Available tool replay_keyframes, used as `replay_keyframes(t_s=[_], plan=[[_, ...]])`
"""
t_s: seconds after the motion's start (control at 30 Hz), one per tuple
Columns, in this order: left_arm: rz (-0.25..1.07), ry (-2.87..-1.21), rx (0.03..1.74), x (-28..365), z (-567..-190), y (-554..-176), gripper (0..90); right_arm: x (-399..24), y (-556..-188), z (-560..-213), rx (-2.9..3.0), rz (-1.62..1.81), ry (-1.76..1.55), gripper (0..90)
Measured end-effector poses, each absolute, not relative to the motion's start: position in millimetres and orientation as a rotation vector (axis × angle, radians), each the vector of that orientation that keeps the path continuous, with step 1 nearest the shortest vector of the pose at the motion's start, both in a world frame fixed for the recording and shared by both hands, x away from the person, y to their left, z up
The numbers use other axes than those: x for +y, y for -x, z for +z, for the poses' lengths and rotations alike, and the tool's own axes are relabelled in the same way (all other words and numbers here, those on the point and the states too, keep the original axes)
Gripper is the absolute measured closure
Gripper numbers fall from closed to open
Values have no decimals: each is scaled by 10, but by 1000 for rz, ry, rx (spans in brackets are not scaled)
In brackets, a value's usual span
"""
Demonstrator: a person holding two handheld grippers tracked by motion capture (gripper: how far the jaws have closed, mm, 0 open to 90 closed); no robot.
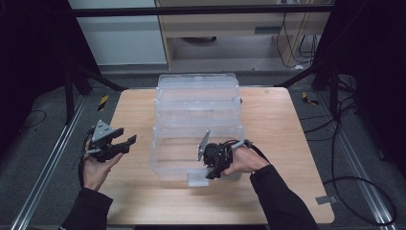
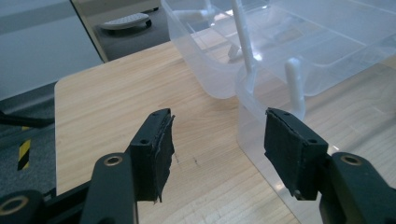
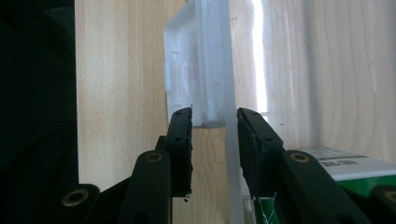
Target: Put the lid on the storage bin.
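A large clear plastic box [image 1: 198, 103] stands in the middle of the wooden table. A white translucent latch flap [image 1: 197, 178] hangs at its near wall, and in the right gripper view this latch [image 3: 201, 70] rises between the jaws beside the clear box wall [image 3: 280, 70]. My right gripper [image 1: 210, 173] [image 3: 215, 135] is closed on the latch and wall edge, both pads against them. My left gripper [image 1: 125, 142] [image 2: 217, 135] hovers over bare table left of the box [image 2: 280, 51], open, with nothing between its jaws.
A green and white carton with a label [image 3: 345, 170] lies at the lower right of the right gripper view, behind the clear wall. Bare tabletop [image 1: 129, 191] lies left and in front of the box. The table's far left corner [image 2: 63, 88] is rounded.
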State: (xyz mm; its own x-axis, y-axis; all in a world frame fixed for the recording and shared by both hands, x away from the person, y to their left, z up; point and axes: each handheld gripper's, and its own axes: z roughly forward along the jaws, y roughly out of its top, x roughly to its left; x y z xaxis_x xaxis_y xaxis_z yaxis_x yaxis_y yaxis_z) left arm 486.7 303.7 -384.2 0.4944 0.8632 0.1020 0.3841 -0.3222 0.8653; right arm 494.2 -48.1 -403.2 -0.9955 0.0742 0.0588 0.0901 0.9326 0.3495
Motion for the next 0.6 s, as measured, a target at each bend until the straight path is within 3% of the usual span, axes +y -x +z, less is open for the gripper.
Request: replay_keyframes(t_s=[0.6], plan=[[689,-2030,808,2859,-3293,-5109,405,-482,-4933,-4033,-3048,-558,132,668]])
